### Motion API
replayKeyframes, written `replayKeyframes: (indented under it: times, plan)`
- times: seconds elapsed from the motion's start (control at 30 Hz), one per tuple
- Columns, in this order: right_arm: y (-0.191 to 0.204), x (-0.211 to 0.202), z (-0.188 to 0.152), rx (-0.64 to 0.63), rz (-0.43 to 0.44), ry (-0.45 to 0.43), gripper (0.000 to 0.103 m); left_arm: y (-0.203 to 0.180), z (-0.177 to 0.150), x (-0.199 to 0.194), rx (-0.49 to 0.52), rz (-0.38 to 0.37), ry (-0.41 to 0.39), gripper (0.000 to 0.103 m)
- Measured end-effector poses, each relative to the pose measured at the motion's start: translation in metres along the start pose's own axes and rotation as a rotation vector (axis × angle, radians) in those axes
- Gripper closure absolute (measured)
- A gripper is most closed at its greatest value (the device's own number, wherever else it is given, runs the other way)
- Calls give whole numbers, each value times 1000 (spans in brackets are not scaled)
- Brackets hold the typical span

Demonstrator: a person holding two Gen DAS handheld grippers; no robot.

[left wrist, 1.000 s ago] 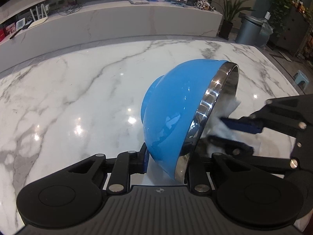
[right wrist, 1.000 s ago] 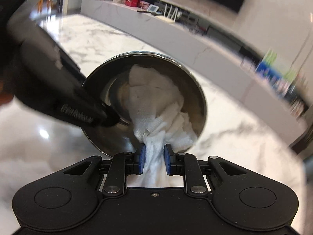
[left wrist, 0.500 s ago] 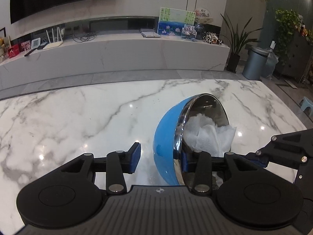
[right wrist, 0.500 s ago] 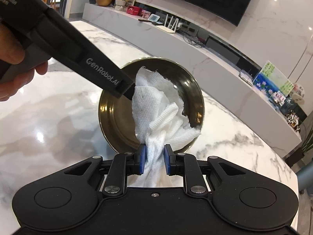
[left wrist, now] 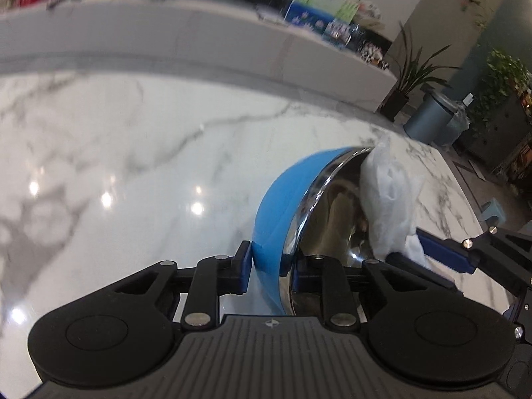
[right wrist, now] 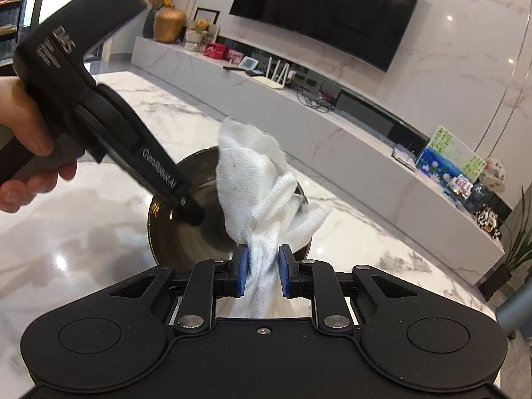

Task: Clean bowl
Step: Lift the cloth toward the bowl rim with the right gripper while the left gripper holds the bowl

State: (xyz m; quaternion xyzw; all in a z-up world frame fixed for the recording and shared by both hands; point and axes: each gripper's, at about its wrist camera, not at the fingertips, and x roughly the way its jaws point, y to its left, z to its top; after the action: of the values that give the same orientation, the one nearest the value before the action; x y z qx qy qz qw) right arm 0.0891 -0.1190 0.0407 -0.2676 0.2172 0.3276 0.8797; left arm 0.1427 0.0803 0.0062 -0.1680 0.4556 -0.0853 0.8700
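Left gripper (left wrist: 270,269): clamped on the wall of the bowl (left wrist: 282,212), one blue pad on the blue outside, the other inside on the steel. Bowl held on edge above the marble table (left wrist: 133,166), mouth toward the right gripper.

Right gripper (right wrist: 262,271): clenched on a bunched white cloth (right wrist: 256,196); the cloth fans up out of the jaws and lies against the right part of the bowl's (right wrist: 186,232) inner wall.

Left view only: the blue shell, the steel rim in profile, the right gripper's (left wrist: 435,256) blue pads entering from the right with cloth (left wrist: 389,196) between them, a bin (left wrist: 429,123) and a plant (left wrist: 412,73) beyond the table. Background blurred.

Right view only: the bowl's dark interior face-on, the left gripper's (right wrist: 189,212) body with the person's hand (right wrist: 23,153) on its handle, a television (right wrist: 326,10) on the wall, a long white counter (right wrist: 332,139).

Change from half a second ago: the left gripper's jaws stood wider then, the outer pad clear of the shell; it now touches. The cloth reaches higher, its top above the rim. The bowl sits further right in the left view.
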Motion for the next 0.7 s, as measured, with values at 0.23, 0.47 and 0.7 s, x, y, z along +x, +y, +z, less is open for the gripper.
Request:
replayKeyframes:
  times: [0.23, 0.47, 0.7]
  plan:
    - [-7, 0, 7, 19, 43, 16, 86, -6, -7, 10, 18, -43, 104, 83]
    - [-15, 13, 12, 80, 107, 92, 86, -12, -12, 15, 73, -85, 171, 83]
    - [-15, 17, 13, 98, 145, 168, 86, -20, -15, 18, 103, -125, 219, 84]
